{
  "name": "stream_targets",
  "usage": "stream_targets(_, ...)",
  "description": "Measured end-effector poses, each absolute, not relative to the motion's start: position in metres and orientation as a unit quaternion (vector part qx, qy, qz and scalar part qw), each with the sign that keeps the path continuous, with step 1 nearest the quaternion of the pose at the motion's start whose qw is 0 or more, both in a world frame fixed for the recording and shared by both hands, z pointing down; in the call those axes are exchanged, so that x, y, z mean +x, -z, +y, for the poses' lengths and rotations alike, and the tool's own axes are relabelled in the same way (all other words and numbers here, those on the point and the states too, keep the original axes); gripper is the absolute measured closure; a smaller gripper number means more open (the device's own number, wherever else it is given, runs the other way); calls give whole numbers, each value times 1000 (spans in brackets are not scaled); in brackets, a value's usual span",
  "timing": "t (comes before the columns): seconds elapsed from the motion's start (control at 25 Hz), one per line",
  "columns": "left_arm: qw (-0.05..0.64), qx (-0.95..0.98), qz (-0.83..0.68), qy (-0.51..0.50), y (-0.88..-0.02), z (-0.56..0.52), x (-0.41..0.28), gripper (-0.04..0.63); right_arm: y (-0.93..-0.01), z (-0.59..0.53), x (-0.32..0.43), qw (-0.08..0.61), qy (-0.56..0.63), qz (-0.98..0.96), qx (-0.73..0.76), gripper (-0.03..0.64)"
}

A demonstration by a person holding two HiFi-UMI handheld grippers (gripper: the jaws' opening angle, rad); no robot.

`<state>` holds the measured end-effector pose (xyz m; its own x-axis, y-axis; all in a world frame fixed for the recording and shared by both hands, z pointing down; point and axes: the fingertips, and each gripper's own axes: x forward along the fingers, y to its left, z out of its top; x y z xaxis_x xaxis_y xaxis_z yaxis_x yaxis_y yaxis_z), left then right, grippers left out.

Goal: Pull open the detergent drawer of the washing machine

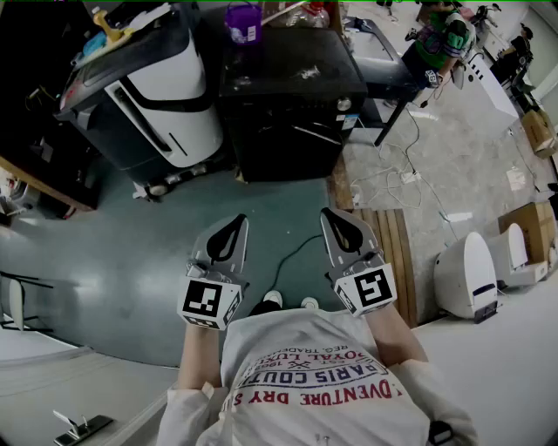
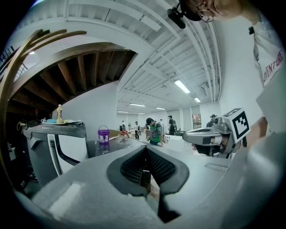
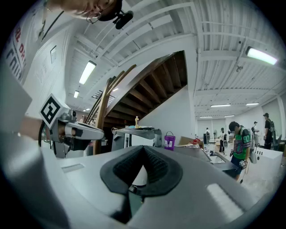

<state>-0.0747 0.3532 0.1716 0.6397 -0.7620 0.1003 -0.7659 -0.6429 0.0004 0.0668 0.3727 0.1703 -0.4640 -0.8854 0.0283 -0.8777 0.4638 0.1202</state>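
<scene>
**Both tools ahead of the task.** The left gripper is clenched, its tips meeting with nothing between them. The right gripper is likewise closed and empty. Both are held level, side by side, near the person's chest and over the green floor; nothing is touched by either. A white washer is seen at far left, with a yellow bottle on top. Just right of it stands a black appliance, well apart from both tools, on which a purple bucket is set. The detergent drawer cannot be made out on either machine. A cable is laid on the floor between the tools.
</scene>
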Motion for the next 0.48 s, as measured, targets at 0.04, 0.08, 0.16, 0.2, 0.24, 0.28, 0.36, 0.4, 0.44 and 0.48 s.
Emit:
stream_targets(0.04, 22, 905, -423, -44, -171, 352, -76, 591, -170, 372, 66, 42, 44, -854, 516, 615)
stream_targets(0.08, 23, 904, -424, -43, -170, 351, -77, 591, -170, 371, 65, 42, 43, -854, 516, 615)
stream_targets(0.16, 23, 904, -425, -43, -170, 350, -80, 591, -169, 369, 63, 41, 42, -854, 517, 615)
stream_targets(0.2, 23, 904, -425, -43, -170, 350, -81, 591, -169, 368, 62, 41, 42, -854, 517, 615)
stream_targets(0.24, 22, 904, -424, -44, -170, 349, -82, 591, -169, 368, 61, 41, 42, -854, 517, 615)
stream_targets(0.28, 21, 904, -424, -44, -170, 349, -83, 591, -169, 367, 59, 41, 42, -854, 517, 615)
stream_targets(0.36, 20, 905, -424, -43, -169, 348, -86, 591, -169, 366, 56, 40, 42, -853, 518, 615)
stream_targets(0.4, 20, 905, -422, -42, -168, 347, -88, 591, -169, 366, 55, 40, 42, -852, 521, 615)
stream_targets(0.44, 20, 906, -420, -38, -167, 346, -89, 591, -169, 364, 54, 38, 41, -850, 524, 615)
stream_targets(0.48, 20, 908, -416, -30, -165, 346, -90, 591, -169, 363, 53, 36, 38, -847, 528, 615)
